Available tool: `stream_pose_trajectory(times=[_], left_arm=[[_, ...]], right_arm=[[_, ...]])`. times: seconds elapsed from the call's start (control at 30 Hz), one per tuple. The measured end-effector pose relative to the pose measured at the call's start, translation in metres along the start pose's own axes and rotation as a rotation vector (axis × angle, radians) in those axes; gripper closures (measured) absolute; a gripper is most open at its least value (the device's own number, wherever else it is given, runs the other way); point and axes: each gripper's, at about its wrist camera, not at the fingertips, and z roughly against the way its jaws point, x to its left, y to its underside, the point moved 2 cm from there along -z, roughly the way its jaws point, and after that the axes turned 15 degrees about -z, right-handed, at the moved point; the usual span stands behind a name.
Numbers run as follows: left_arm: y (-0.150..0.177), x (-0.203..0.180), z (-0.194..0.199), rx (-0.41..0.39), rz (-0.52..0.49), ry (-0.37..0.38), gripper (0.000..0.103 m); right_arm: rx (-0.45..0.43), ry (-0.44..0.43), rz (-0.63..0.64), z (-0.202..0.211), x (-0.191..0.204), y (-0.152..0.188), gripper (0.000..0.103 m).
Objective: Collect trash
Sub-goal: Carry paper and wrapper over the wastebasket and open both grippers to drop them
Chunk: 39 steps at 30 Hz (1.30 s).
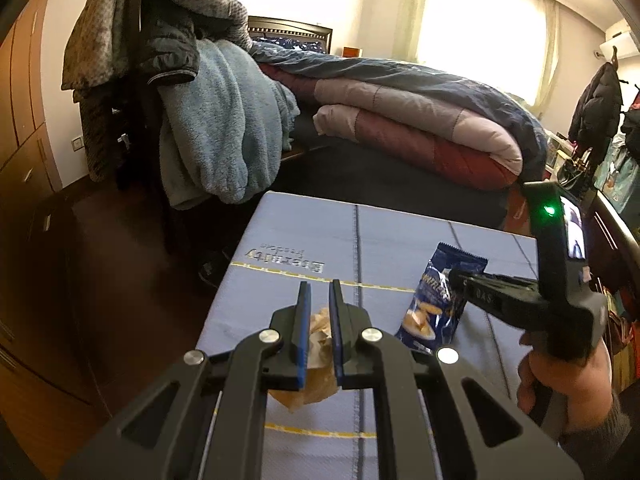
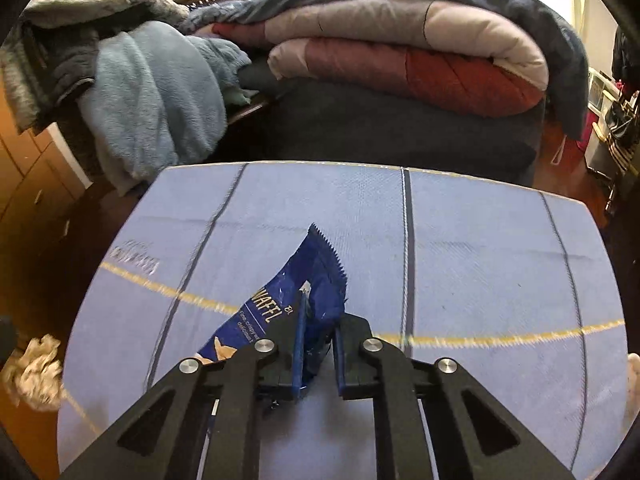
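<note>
A crumpled tan paper wad (image 1: 316, 390) is pinched between the blue pads of my left gripper (image 1: 320, 286), which is shut on it just above the lilac table cover (image 1: 400, 236). To its right lies a blue waffle snack wrapper (image 1: 434, 300), with my right gripper (image 1: 456, 276) clamped on its upper edge. In the right wrist view the wrapper (image 2: 276, 304) is creased and held between the fingers of the right gripper (image 2: 320, 308), its serrated end sticking up over the table cover (image 2: 480, 260). The paper wad (image 2: 36, 372) shows at the left edge.
A bed with a folded quilt (image 1: 420, 128) stands right behind the table. On the left, a chair is piled with a blue fleece (image 1: 216, 120) and jackets. Wooden drawers (image 1: 24, 140) line the left wall. A person's hand (image 1: 560, 380) grips the right tool.
</note>
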Motion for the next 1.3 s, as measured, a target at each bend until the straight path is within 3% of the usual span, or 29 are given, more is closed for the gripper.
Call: stream_pose_trajectory(times=[0.4,0.63,1.3], left_arm=[[0.004,-0.04,0.045,-0.018,-0.038,0.032,0.092],[-0.001,-0.083,0.067,-0.046,-0.1,0.082,0.092],[-0.012,-0.28,0.095,-0.107,-0.352,0.361,0.091]], right_arm=[[-0.084,-0.054,-0.022,0.095,-0.041,0.037,0.091],[-0.129,-0.016,-0.041,0.14,-0.08,0.065,0.09],[-0.279,0.19,-0.227,0.235,-0.241,0.111,0.09]])
